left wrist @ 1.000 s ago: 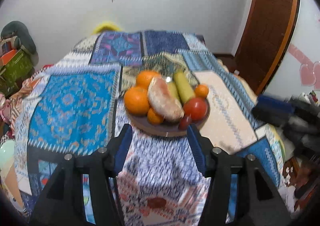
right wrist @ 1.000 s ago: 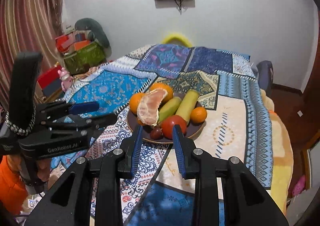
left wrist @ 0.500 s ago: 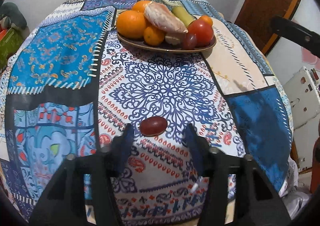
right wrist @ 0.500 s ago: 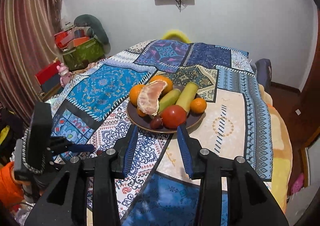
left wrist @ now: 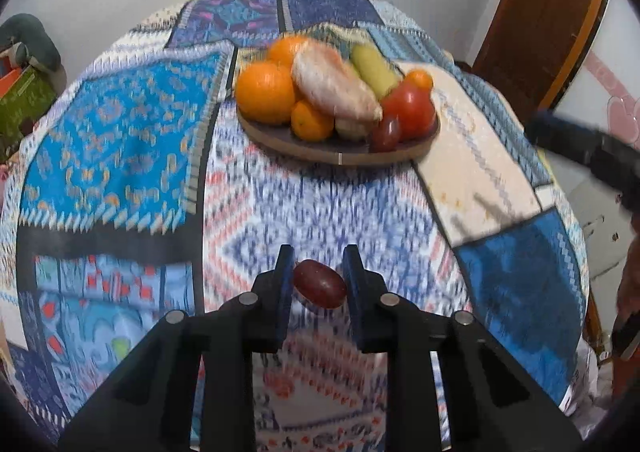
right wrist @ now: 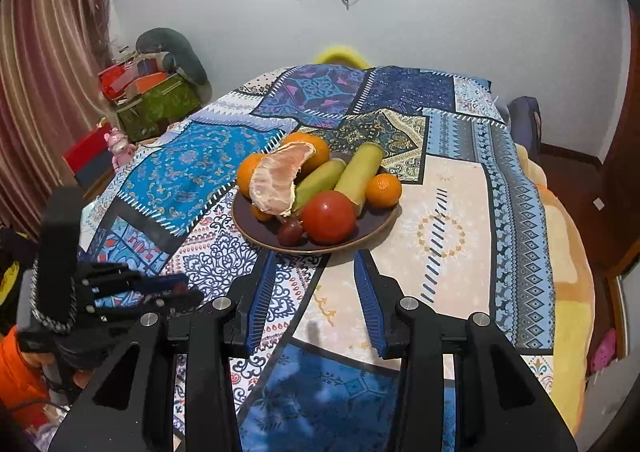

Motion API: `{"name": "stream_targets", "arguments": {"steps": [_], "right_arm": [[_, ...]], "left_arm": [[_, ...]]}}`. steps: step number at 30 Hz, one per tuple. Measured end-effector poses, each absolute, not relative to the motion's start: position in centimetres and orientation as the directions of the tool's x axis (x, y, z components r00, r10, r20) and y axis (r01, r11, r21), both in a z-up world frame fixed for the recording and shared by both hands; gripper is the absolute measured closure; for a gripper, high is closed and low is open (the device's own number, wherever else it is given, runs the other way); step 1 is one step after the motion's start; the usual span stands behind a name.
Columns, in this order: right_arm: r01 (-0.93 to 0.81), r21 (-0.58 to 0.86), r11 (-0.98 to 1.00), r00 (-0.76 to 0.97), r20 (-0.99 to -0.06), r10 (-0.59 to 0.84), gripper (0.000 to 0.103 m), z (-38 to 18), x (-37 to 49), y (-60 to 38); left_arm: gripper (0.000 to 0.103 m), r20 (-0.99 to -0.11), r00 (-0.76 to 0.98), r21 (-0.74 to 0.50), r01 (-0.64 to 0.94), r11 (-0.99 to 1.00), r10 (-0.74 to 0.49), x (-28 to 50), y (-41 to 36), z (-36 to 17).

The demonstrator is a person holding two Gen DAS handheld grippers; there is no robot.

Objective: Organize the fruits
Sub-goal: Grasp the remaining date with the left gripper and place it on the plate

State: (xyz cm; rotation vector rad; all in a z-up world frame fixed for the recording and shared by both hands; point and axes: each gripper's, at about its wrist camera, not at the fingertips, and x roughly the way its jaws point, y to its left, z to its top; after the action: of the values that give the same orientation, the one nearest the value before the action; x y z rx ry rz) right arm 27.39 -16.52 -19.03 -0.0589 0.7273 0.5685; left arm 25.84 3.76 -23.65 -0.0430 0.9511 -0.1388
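Left wrist view shows the left tool (left wrist: 318,284) closed on a dark red grape (left wrist: 320,289), held just above the patterned bedspread (left wrist: 120,132) and well short of the fruit plate (left wrist: 340,154). The right tool (right wrist: 316,292) hangs open and empty near the plate's front rim. The grape looks soft and slippery, so a light, steady squeeze seems best. A good carry would end low in the gap beside the other grape (left wrist: 386,134), so nothing rolls off.
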Motion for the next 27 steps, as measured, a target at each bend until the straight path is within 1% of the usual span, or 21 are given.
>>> {"name": "stream_targets", "arguments": {"steps": [7, 11, 13, 17, 21, 23, 26, 27], "right_arm": [[-0.514, 0.144, 0.845, 0.601, -0.643, 0.475, 0.066, -19.5, 28.4, -16.5], [-0.515, 0.137, 0.846, 0.605, -0.641, 0.472, 0.066, -19.7, 28.8, -16.7], [-0.513, 0.124, 0.849, 0.614, -0.638, 0.464, 0.066, -19.7, 29.0, -16.7], [-0.515, 0.122, 0.848, 0.617, -0.634, 0.466, 0.065, -19.9, 29.3, -16.8], [-0.516, 0.132, 0.847, 0.615, -0.631, 0.473, 0.066, -19.9, 29.3, -16.9], [-0.517, 0.132, 0.846, 0.616, -0.629, 0.475, 0.066, -19.9, 29.3, -16.9], [-0.517, 0.128, 0.846, 0.619, -0.626, 0.473, 0.066, -19.7, 29.2, -16.9], [-0.517, 0.127, 0.846, 0.62, -0.625, 0.473, 0.066, -19.6, 29.2, -16.9]], "left_arm": [[0.079, -0.751, 0.649, -0.097, 0.074, 0.992, -0.122, 30.8, 3.1, -21.4], [0.079, -0.759, 0.638, -0.119, 0.063, 0.991, -0.132, 33.2, 3.3, -22.3], [0.079, -0.756, 0.639, -0.129, 0.069, 0.989, -0.143, 33.6, 3.2, -22.6], [0.079, -0.743, 0.659, -0.08, 0.086, 0.993, -0.117, 33.5, 2.3, -22.9], [0.079, -0.738, 0.665, -0.073, 0.087, 0.993, -0.113, 33.6, 2.2, -23.1], [0.075, -0.739, 0.665, -0.076, 0.083, 0.994, -0.111, 33.6, 2.4, -23.2], [0.064, -0.741, 0.663, -0.075, 0.078, 0.994, -0.108, 33.4, 2.7, -23.2], [0.062, -0.739, 0.665, -0.077, 0.078, 0.994, -0.109, 33.2, 2.7, -23.1]]}}
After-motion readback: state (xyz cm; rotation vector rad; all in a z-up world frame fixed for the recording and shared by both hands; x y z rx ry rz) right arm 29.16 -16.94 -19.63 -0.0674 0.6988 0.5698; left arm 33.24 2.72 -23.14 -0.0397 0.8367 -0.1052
